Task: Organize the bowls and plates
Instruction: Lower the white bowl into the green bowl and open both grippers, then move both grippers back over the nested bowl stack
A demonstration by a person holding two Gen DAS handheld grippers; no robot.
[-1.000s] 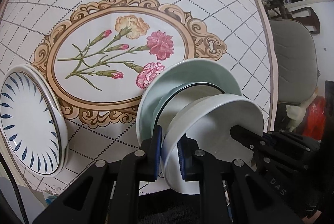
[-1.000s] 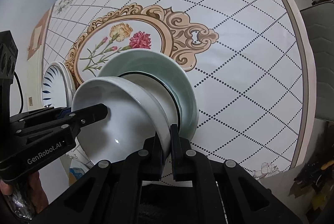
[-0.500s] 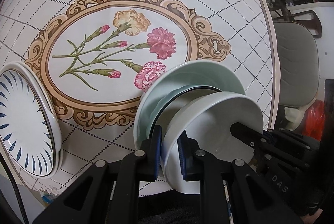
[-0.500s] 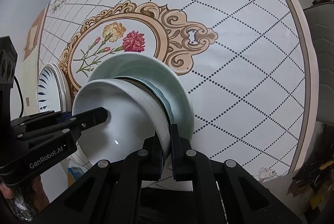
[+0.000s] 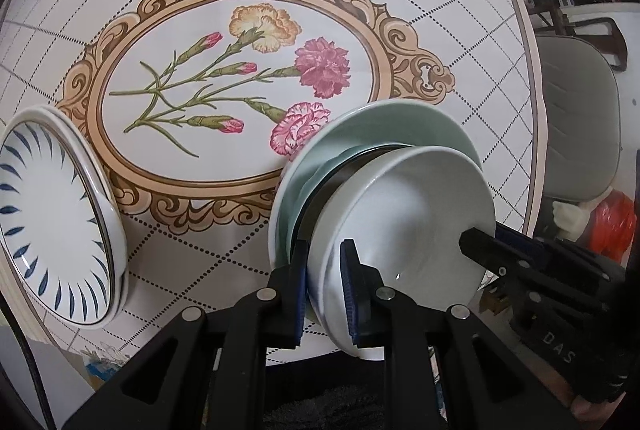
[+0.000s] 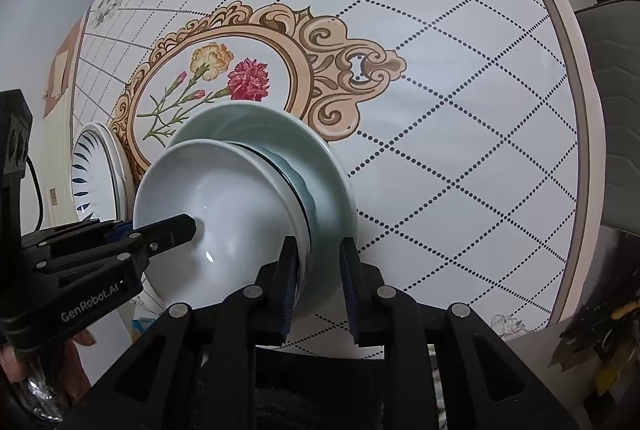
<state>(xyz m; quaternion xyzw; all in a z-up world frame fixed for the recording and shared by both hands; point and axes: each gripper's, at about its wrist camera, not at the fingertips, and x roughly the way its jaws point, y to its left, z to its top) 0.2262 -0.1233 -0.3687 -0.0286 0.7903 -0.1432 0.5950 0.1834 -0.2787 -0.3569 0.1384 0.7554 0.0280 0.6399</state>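
Just loosened the right gripper point(image 6: 319, 256) off the white bowl point(image 6: 224, 205), rim between slack jaws, with the left gripper point(image 5: 324, 264) clenched on the opposite rim, bowl nested on the green plate point(image 5: 384, 121) by the table's point(image 6: 440, 109) near edge, probably seated.

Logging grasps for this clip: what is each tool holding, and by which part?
Left tool pinches the white bowl by its near rim. Right tool has just been opening; the rim sits between its jaws, unpressed, so it holds nothing.
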